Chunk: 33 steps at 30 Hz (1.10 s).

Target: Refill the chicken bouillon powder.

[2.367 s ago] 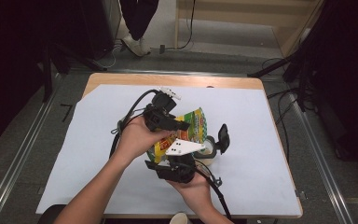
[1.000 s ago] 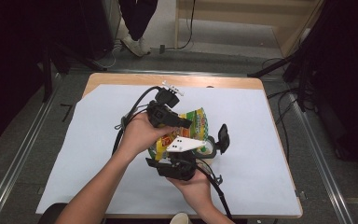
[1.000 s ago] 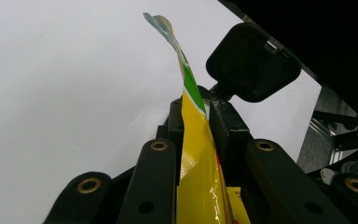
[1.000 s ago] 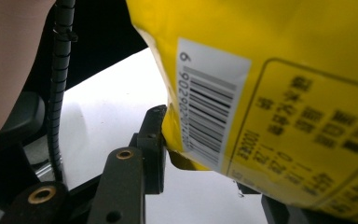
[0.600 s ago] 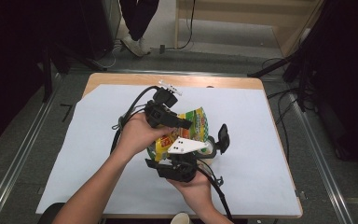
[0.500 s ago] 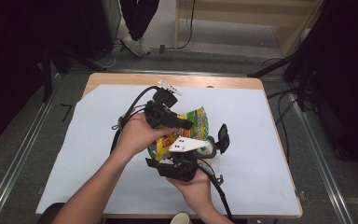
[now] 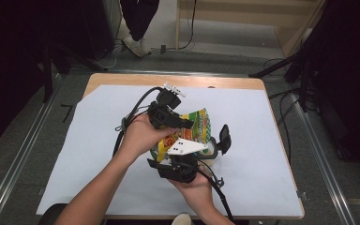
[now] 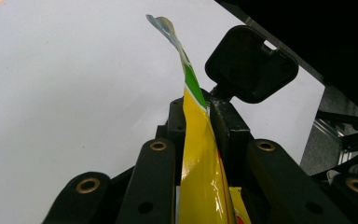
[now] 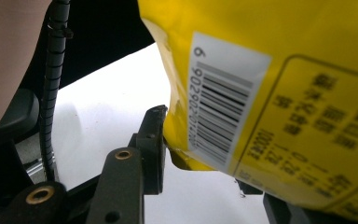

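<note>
The yellow crinkled foil snack bag [image 7: 193, 132] hangs above the middle of the white-covered table [image 7: 272, 154]; the left gripper [image 8: 198, 140] pinches its top seal; the right gripper [image 9: 205, 154] clamps its lower edge; both grips are set, and judging by the flat seal, opening remains.

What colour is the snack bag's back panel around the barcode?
Yellow snack bag, white barcode label; clearest in the right gripper view.

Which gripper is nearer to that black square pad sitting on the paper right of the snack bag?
Right. The right gripper sits just beside the black pad, clamping the snack bag. The left gripper grips the bag's upper edge, farther away.
</note>
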Motion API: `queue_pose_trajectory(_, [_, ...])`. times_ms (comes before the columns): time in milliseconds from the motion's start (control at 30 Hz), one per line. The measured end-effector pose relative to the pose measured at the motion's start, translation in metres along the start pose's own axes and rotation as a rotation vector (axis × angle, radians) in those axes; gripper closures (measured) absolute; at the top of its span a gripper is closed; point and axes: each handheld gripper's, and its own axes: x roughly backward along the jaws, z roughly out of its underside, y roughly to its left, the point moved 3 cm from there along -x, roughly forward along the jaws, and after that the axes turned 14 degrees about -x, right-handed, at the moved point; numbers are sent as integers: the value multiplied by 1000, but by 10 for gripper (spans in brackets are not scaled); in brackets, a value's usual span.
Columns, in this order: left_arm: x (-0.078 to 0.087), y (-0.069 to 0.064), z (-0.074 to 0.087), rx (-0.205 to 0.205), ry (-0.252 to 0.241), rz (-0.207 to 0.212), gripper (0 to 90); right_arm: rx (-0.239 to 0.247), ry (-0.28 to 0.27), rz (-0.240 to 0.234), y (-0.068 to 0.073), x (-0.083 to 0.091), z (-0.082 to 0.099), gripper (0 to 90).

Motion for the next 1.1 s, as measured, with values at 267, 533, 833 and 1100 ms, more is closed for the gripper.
queue_pose_trajectory(267, [-1,3,2,9,2,-2,790,-5,5,-11,-2,-3,0,632])
queue_pose_trajectory(533, [-2,4,2,3,1,5,789,2,16,-11,-2,-3,0,632])
queue_pose_trajectory(833, [-2,6,4,20,2,24,791,3,21,-5,-1,-3,0,632])
queue_pose_trajectory(1100, [-3,7,4,23,10,27,791,7,21,-5,-2,-4,0,632])
